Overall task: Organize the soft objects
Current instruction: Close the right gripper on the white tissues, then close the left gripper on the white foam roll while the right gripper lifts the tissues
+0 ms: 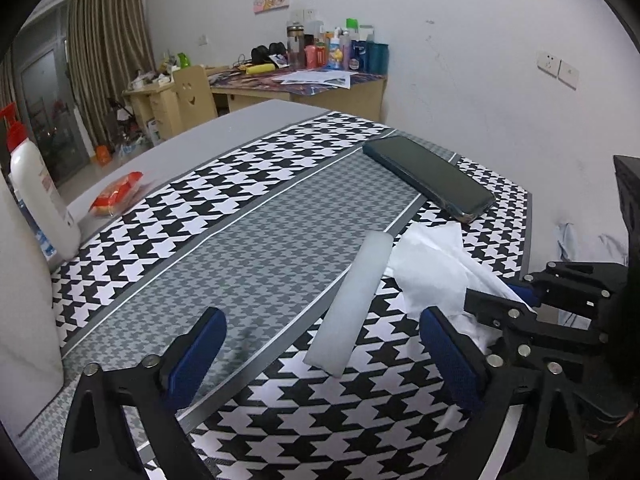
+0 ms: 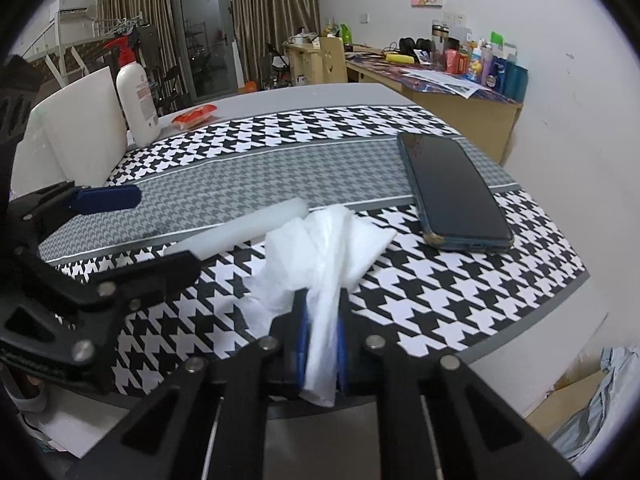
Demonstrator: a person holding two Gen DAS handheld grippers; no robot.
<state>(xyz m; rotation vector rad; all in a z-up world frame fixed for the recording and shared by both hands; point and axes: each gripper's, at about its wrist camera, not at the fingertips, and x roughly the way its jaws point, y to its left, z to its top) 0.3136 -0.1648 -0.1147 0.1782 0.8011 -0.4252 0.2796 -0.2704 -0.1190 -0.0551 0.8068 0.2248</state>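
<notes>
While the right claw (image 2: 322,336) is clamped on the crumpled white paper tissue (image 2: 324,240) above the houndstooth-covered bench (image 2: 460,300), the left claw (image 1: 320,344) hangs spread apart; a pale translucent foam bar (image 1: 352,300) lies between its blue fingers (image 1: 200,344), touching the tissue. A dark flat phone (image 2: 452,192) rests just beyond.

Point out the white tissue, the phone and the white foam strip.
white tissue (image 2: 320,240), right wrist view, on its crumpled middle.
phone (image 2: 452,188), right wrist view, on the middle of its dark screen.
white foam strip (image 1: 352,300), left wrist view, on its mid-length.
</notes>
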